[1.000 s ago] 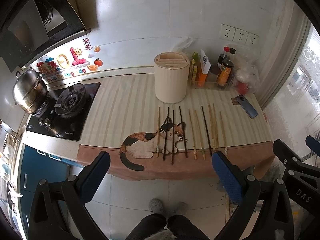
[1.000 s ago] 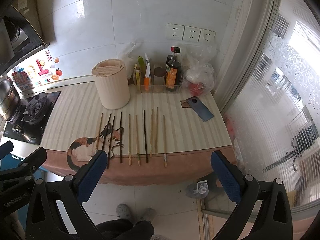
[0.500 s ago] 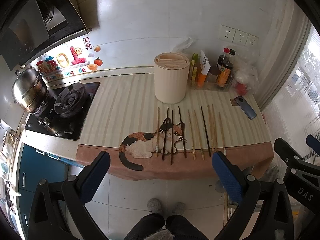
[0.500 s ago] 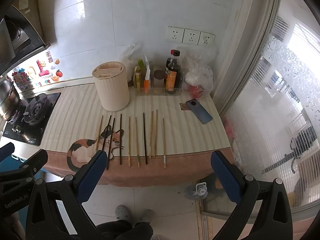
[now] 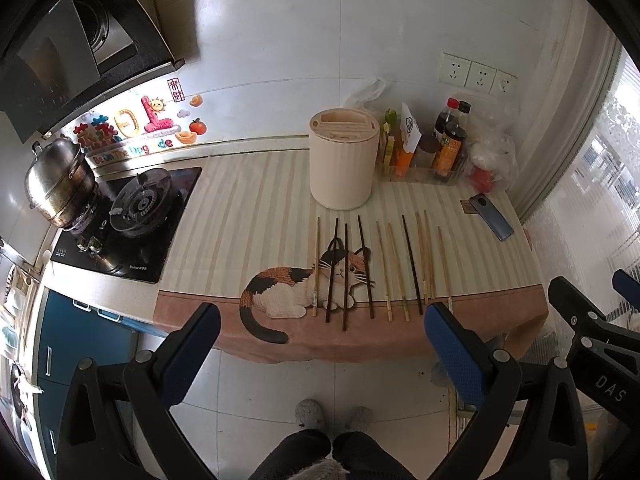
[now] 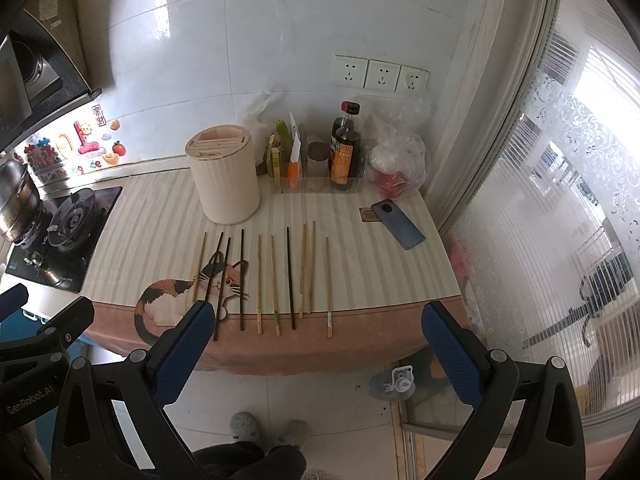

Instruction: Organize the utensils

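Several chopsticks, dark (image 5: 412,264) and pale wood (image 5: 316,266), lie in a row on a striped cat-print mat (image 5: 248,216); they also show in the right wrist view (image 6: 289,276). A cream round utensil holder (image 5: 344,164) with slots on top stands behind them, seen too in the right wrist view (image 6: 224,174). My left gripper (image 5: 320,344) is open and empty, held back over the floor in front of the counter. My right gripper (image 6: 320,344) is open and empty, held back the same way.
A gas stove (image 5: 132,216) with a steel pot (image 5: 60,184) is at the left. Sauce bottles (image 5: 450,148), packets and a plastic bag (image 5: 492,160) stand at the back right. A blue phone (image 5: 490,216) lies at the mat's right. A window (image 6: 560,200) borders the right.
Both grippers have drifted slightly back and up, so the counter looks a little smaller. Nothing on the counter has moved.
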Action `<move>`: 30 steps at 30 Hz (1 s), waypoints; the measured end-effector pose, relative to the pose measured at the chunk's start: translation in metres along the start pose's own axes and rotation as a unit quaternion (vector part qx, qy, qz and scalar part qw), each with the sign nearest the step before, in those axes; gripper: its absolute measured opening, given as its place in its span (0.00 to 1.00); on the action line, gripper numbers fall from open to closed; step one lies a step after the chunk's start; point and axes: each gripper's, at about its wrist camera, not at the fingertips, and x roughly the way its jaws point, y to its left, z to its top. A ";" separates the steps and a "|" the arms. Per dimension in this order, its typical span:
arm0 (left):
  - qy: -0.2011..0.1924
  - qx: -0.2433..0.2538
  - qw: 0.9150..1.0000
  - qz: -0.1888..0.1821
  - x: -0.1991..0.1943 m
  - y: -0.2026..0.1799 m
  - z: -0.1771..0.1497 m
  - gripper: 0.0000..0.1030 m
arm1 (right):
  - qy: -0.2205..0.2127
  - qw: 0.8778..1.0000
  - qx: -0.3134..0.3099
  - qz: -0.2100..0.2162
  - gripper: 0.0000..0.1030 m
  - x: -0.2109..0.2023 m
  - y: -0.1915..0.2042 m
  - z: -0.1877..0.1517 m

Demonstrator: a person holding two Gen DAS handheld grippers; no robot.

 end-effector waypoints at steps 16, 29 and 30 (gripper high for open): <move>-0.004 0.000 1.000 0.001 -0.002 0.004 -0.008 1.00 | -0.003 1.000 -0.002 0.002 1.00 -0.004 0.007 0.002; -0.098 0.009 0.995 0.020 0.006 0.000 -0.010 1.00 | -0.043 0.997 0.033 0.050 1.00 0.007 -0.004 -0.002; -0.103 0.004 0.994 0.020 0.010 0.001 -0.007 1.00 | -0.047 0.997 0.032 0.054 1.00 0.014 -0.005 -0.001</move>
